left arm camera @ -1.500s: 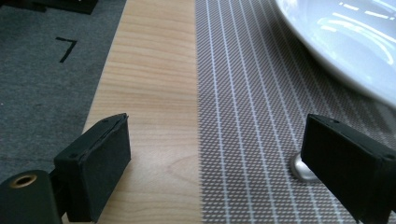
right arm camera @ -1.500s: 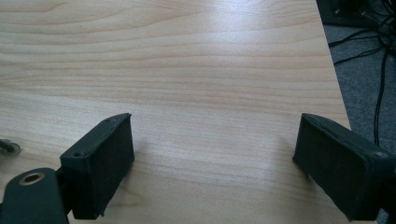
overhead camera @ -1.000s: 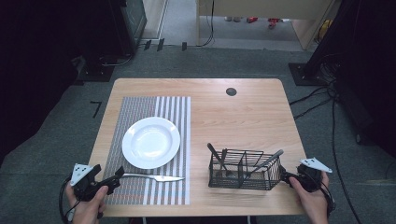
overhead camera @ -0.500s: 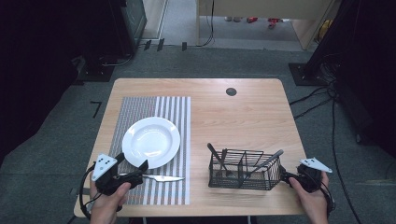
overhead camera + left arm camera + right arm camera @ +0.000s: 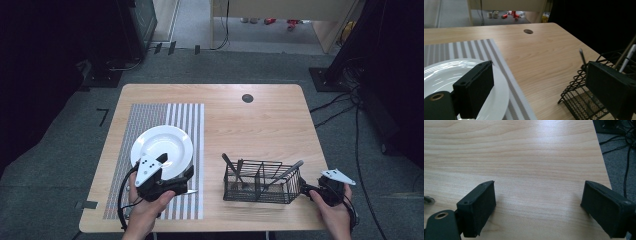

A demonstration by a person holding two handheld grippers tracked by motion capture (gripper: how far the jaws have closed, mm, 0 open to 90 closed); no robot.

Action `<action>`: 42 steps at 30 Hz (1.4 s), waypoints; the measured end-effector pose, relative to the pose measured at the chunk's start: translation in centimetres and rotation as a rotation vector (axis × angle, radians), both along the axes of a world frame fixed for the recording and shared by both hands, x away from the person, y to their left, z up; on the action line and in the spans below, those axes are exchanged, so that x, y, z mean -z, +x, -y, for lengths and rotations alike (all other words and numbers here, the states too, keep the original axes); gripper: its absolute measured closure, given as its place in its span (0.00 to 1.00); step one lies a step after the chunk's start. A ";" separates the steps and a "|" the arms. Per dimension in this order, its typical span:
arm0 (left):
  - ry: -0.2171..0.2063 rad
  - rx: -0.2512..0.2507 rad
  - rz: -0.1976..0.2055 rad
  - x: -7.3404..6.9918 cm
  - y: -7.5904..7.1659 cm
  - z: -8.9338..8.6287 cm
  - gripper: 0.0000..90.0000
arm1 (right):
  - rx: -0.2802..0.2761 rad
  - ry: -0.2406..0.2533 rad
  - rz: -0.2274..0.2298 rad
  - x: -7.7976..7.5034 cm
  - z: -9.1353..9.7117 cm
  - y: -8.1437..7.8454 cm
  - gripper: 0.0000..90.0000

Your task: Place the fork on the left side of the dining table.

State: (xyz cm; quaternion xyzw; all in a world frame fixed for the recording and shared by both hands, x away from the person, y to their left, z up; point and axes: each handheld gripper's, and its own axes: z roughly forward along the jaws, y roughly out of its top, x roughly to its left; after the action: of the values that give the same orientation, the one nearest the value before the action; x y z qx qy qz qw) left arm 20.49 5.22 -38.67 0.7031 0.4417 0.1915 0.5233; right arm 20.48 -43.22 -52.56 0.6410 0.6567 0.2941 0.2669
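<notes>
Left tool [image 5: 187, 179]: jaws wide apart over knife [image 5: 190, 191], empty.
Right tool [image 5: 306, 191]: agape, idle.
Risk: clipping plate [image 5: 167, 142] rim, knife skidding.

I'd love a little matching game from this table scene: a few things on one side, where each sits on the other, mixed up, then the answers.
Things
1. white plate
2. wire basket
3. left gripper
4. round hole

Places
A. far side of the wooden table, on bare wood
B. on the striped mat
C. over the knife, at the near edge of the plate
D. near the right gripper, holding cutlery

Pairs: 1-B, 2-D, 3-C, 4-A
</notes>
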 end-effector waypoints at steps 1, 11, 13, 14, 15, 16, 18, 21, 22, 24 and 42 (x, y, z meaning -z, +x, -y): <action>0.003 0.014 -0.002 0.0 0.0 0.4 0.10 | 0.000 0.001 0.000 0.0 0.0 0.0 0.14; -0.012 0.098 -0.001 -0.5 -0.1 3.9 0.16 | -0.003 0.000 0.000 0.0 0.0 0.0 0.14; -0.013 0.114 0.004 -0.7 -0.2 4.6 0.17 | -0.003 0.000 0.000 0.0 0.0 0.0 0.14; -0.014 0.124 0.004 -0.7 -0.2 4.9 0.17 | -0.003 0.001 0.000 0.0 0.0 0.0 0.14; -0.019 0.130 0.005 -0.7 -0.2 5.2 0.17 | -0.003 0.001 0.000 0.0 0.0 0.0 0.14; -0.023 0.133 0.013 -0.8 -0.3 5.5 0.20 | -0.003 0.001 0.000 0.0 0.0 0.0 0.14; -0.012 0.133 0.032 -0.8 -0.4 6.1 0.29 | -0.006 0.001 0.001 0.0 0.0 0.0 0.14; 0.004 0.159 0.031 -0.7 -0.5 7.1 0.34 | -0.009 0.001 0.000 0.0 0.0 0.0 0.14; 0.004 0.159 0.031 -0.7 -0.5 7.1 0.35 | -0.009 0.001 0.000 0.0 0.0 0.0 0.14; 0.008 0.177 0.023 -0.6 -0.4 7.7 0.37 | -0.011 0.001 0.000 0.0 0.0 0.0 0.14; 0.003 0.279 0.008 0.1 0.6 10.2 0.62 | -0.014 0.002 0.000 0.0 0.0 0.0 0.14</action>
State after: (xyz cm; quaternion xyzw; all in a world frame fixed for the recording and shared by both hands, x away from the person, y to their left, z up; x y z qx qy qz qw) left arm 21.10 -4.93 -38.77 0.7577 0.3373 0.1201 0.5456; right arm 20.48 -43.27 -52.56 0.6368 0.6609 0.2964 0.2644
